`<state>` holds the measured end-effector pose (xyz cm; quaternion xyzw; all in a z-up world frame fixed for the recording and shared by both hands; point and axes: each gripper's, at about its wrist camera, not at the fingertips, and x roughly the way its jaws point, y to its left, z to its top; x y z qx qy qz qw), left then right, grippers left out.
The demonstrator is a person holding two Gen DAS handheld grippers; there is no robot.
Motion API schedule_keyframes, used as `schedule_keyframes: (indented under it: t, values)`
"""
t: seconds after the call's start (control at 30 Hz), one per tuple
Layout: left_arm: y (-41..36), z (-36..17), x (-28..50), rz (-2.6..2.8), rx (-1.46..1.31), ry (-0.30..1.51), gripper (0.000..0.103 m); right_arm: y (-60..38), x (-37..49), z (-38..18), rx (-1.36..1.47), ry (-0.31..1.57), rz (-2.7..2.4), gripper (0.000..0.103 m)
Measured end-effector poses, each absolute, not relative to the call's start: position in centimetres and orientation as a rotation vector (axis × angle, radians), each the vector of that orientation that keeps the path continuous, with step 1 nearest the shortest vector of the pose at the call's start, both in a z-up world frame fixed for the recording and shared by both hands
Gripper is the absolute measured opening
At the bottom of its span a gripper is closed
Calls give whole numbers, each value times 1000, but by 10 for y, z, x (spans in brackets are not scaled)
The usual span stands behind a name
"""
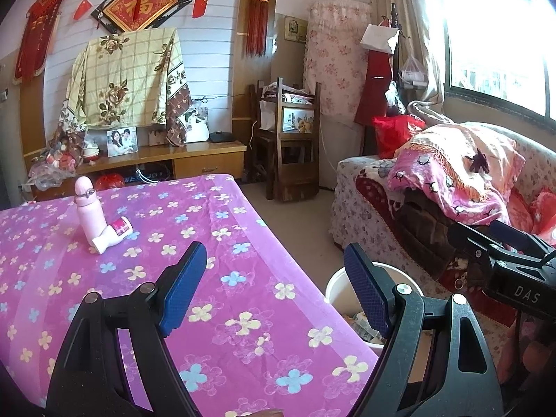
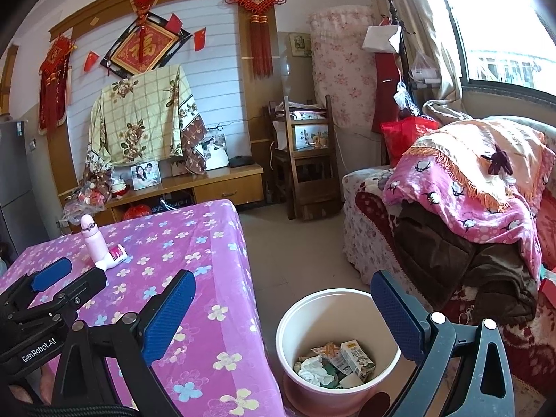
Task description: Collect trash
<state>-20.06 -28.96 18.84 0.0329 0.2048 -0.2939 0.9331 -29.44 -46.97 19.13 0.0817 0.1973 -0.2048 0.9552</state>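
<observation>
Left gripper (image 1: 274,264) held over the near edge of a table (image 1: 114,299) under a purple flowered cloth, jaws wide apart, nothing between them. White bin (image 1: 335,290) just beside the table, partly hidden behind the right finger. Pink bottle (image 1: 88,213) upright farther back, white bottle (image 1: 113,234) lying against it.

Both grippers have black frames with silver round screws and blue textured pads. The left gripper (image 1: 274,288) carries white letters "GenRobot.AI" at 9 o'clock in the right view; the right gripper (image 2: 283,312) shows "DAS".
</observation>
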Motion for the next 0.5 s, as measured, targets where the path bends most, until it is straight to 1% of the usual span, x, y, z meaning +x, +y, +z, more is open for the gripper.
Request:
schedule_keyframes:
  t: [0.5]
  values:
    - [-292, 185, -202, -602, 75, 432, 81, -474, -294, 187, 172, 418, -425, 100]
